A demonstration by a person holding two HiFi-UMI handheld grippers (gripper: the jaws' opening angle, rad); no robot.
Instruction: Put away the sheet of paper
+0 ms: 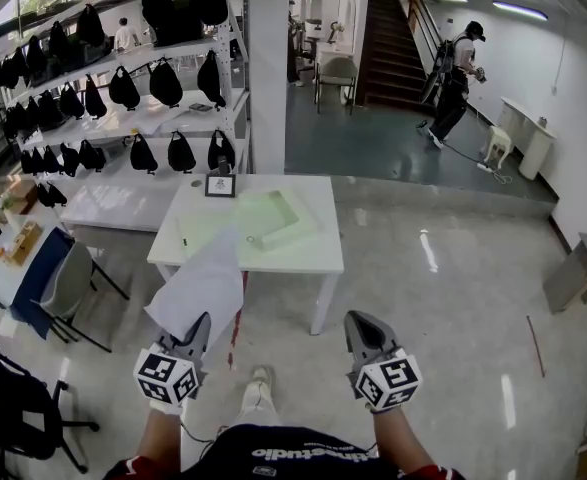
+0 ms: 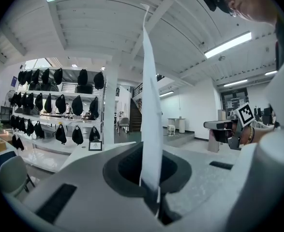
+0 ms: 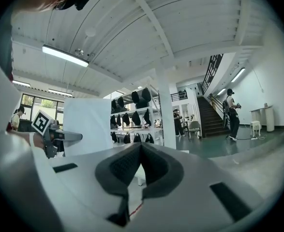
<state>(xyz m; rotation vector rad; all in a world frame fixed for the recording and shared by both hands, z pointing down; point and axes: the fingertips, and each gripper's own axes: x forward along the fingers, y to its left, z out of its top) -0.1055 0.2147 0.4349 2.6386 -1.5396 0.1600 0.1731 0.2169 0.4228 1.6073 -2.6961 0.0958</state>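
Note:
A white sheet of paper (image 1: pixel 205 280) stands up from my left gripper (image 1: pixel 197 330), which is shut on its lower edge. In the left gripper view the paper (image 2: pixel 150 105) shows edge-on, rising from the closed jaws of the left gripper (image 2: pixel 152 190). My right gripper (image 1: pixel 359 322) is level with it on the right, shut with nothing in it. In the right gripper view the right gripper (image 3: pixel 141 148) has its pads together, and the paper (image 3: pixel 87 125) and left gripper (image 3: pixel 59 137) show off to the left. Both grippers are held short of the white table (image 1: pixel 308 256).
On the table lie a pale green mat (image 1: pixel 265 218) and a small framed picture (image 1: pixel 220 185). Shelves of black bags (image 1: pixel 123 88) stand behind it to the left. A grey chair (image 1: pixel 68 283) stands at the left. A person (image 1: pixel 453 78) walks near the stairs (image 1: pixel 388 38).

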